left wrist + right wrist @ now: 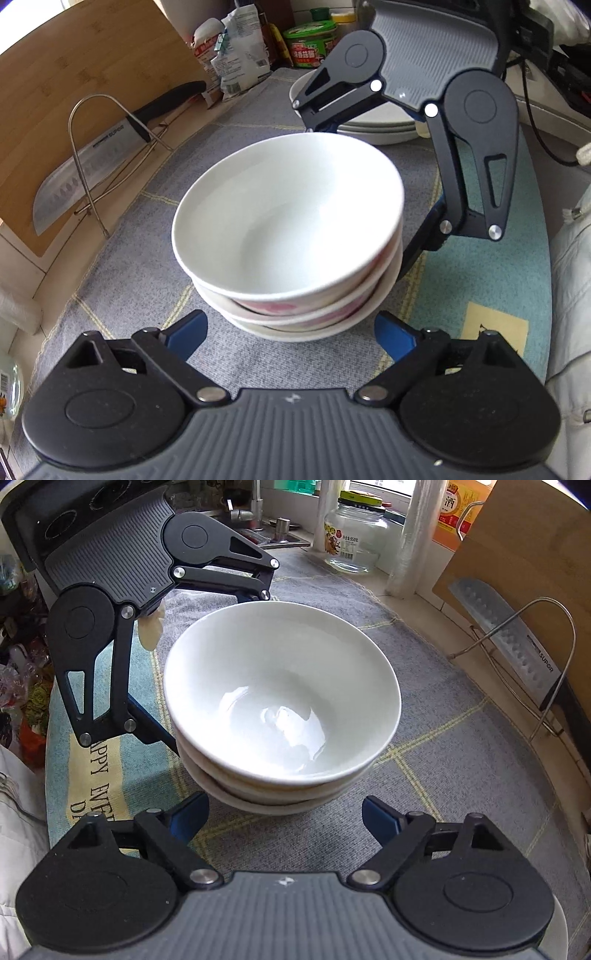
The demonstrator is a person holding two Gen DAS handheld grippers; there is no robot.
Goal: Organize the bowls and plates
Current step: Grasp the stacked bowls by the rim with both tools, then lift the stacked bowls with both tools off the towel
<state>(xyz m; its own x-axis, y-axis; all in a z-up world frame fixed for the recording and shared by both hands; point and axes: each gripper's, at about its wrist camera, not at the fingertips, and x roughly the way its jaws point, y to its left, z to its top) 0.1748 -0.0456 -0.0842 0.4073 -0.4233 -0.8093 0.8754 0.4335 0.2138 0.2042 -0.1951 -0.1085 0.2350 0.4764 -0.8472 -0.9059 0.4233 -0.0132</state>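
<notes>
A stack of three white bowls (288,221) with pink patterns on the outside stands on the grey checked cloth (122,273); it also shows in the right wrist view (280,701). My left gripper (290,338) is open, its blue fingertips (186,334) on either side of the stack's near base, not touching. My right gripper (286,819) is open on the opposite side of the stack, and appears in the left wrist view (373,192) behind the bowls. A stack of white plates (373,123) lies behind it.
A cleaver (85,166) leans in a wire rack (107,110) against a bamboo board (74,74) at the left. Food bags (236,55) and a green tin (310,42) stand at the back. A glass jar (354,535) stands on the counter. A teal mat (491,273) lies right.
</notes>
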